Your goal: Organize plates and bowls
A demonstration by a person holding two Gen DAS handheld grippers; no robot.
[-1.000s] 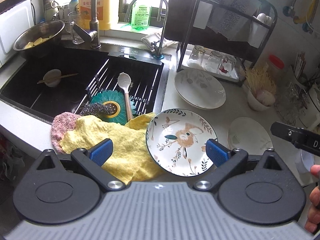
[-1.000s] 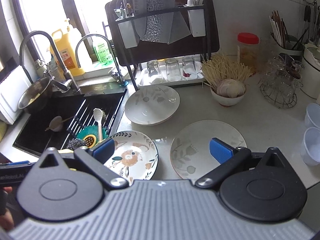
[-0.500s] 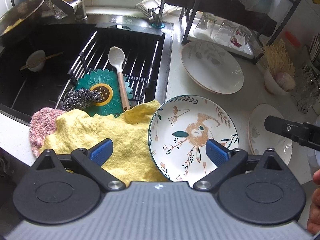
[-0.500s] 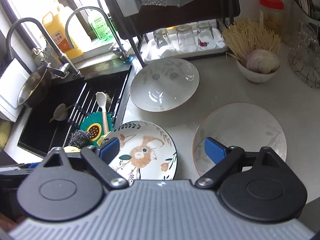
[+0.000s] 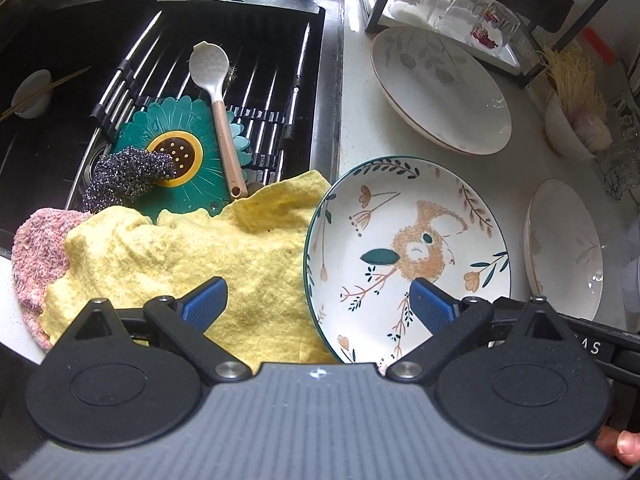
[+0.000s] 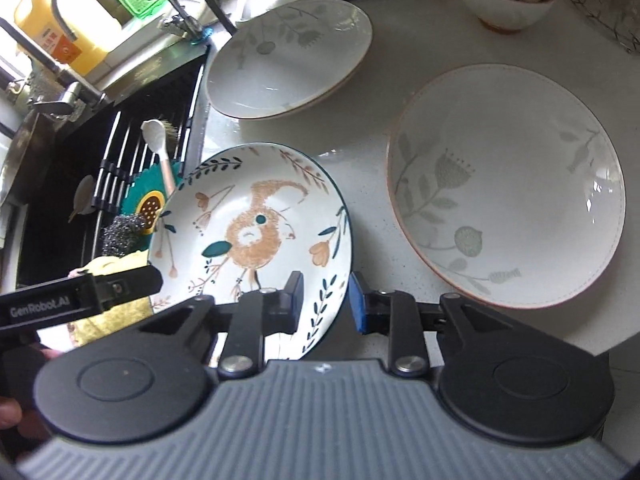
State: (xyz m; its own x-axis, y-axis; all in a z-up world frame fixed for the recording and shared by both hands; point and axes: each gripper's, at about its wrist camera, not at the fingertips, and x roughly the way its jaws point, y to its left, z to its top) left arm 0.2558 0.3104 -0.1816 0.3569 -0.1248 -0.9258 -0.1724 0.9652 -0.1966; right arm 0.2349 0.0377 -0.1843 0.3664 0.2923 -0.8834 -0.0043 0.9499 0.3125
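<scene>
A plate with a brown animal and leaf pattern (image 5: 408,248) (image 6: 248,224) lies on the white counter beside the sink, its left rim on a yellow cloth (image 5: 224,256). My left gripper (image 5: 316,300) is open wide; one finger is over the cloth and the other over the plate's near part. My right gripper (image 6: 326,304) has its jaws closing, with the plate's near right rim between them and a gap still showing. Two white leaf-print plates lie further off, one at the back (image 5: 440,88) (image 6: 288,56) and one to the right (image 5: 564,248) (image 6: 508,184).
The black sink (image 5: 60,60) holds a roll-up rack with a white spoon (image 5: 212,76), a teal flower mat (image 5: 176,152) and a scourer (image 5: 124,176). A dish rack with glasses (image 5: 456,8) and a bowl of noodles (image 5: 572,120) stand at the back right.
Both grippers have come down closer to the patterned plate. The right gripper's jaws have narrowed from wide open to a small gap around the plate's rim.
</scene>
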